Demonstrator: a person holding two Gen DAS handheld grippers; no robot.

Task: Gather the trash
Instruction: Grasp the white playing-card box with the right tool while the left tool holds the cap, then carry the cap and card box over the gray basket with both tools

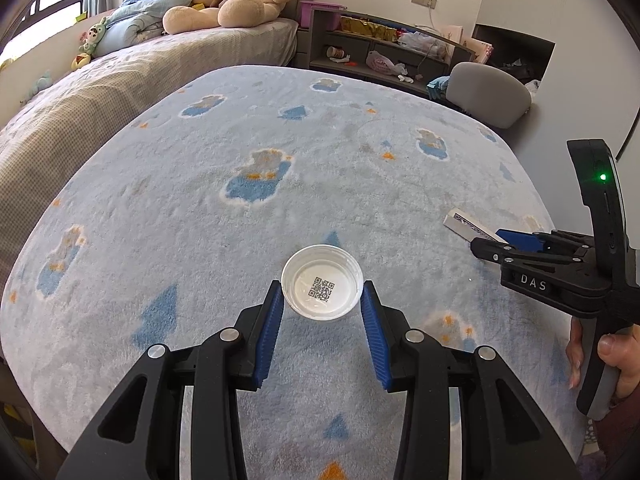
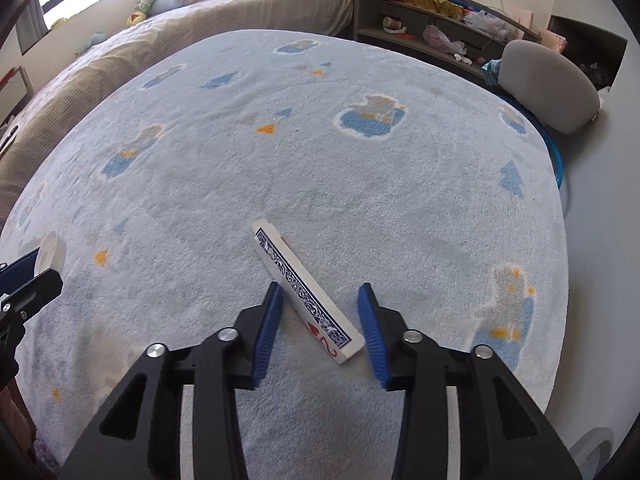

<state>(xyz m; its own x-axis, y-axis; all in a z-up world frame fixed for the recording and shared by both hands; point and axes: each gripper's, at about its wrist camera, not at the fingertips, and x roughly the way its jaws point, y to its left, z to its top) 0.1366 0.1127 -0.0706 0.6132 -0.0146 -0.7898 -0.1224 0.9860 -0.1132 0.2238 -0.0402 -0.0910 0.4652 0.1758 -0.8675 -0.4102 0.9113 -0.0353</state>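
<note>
White card box [image 2: 306,292] lies on the pale rug [image 2: 360,200], its long axis slanting between the blue pads of the right hand-held gripper [image 2: 320,294], jaws narrow and touching its sides, while the left hand-held gripper [image 1: 323,294] clasps a white lid [image 1: 322,287].

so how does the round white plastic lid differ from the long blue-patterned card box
The round white plastic lid is circular with a QR code inside; the long blue-patterned card box is a narrow slab printed with a red two. The lid faces up; the box stands on edge. Both sit between gripper fingers over the pale blue rug.
</note>
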